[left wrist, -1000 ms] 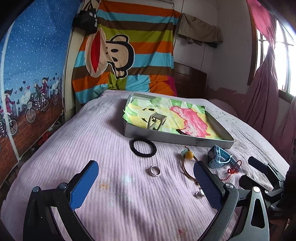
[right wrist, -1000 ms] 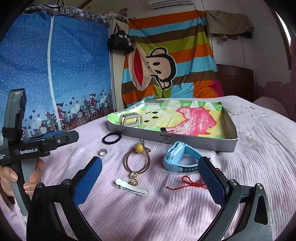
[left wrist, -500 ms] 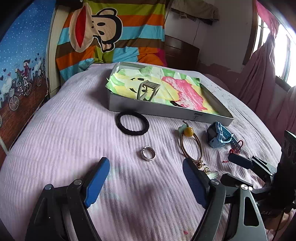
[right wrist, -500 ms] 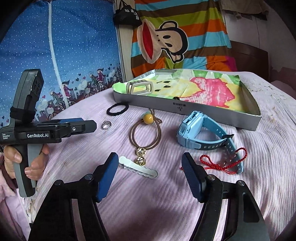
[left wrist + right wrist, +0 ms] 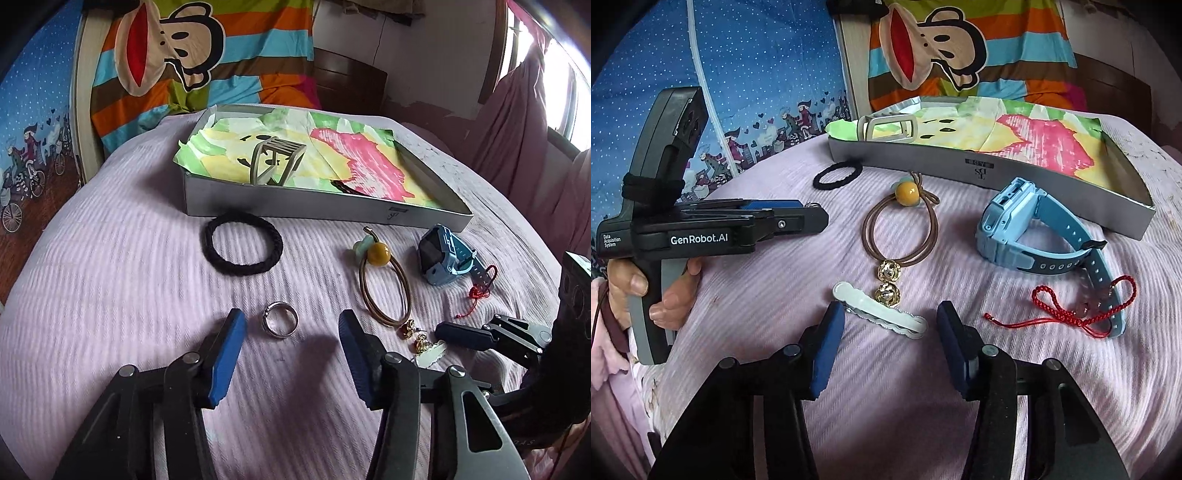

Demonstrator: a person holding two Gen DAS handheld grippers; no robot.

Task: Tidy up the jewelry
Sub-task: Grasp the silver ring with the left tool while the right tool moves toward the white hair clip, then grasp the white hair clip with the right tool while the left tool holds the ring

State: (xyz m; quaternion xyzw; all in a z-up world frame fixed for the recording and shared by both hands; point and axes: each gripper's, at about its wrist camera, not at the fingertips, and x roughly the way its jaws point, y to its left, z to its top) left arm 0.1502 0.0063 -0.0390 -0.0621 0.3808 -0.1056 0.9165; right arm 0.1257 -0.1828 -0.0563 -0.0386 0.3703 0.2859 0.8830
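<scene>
Two grippers hang low over the pink bedspread [image 5: 110, 280], both jaws just narrowing and gripping nothing. The left gripper [image 5: 291, 332] frames a silver ring [image 5: 280, 318], pads clear of it. The right gripper [image 5: 891, 325] straddles a white hair clip [image 5: 882, 314], not yet pinching it. Toward the bed's head sits a grey tray [image 5: 295, 206], a black hair tie [image 5: 242, 248] beside its near wall.

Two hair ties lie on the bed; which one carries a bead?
The thin brown hair tie, with the yellow bead. The black hair tie by the box is thick, braided and plain.
</scene>
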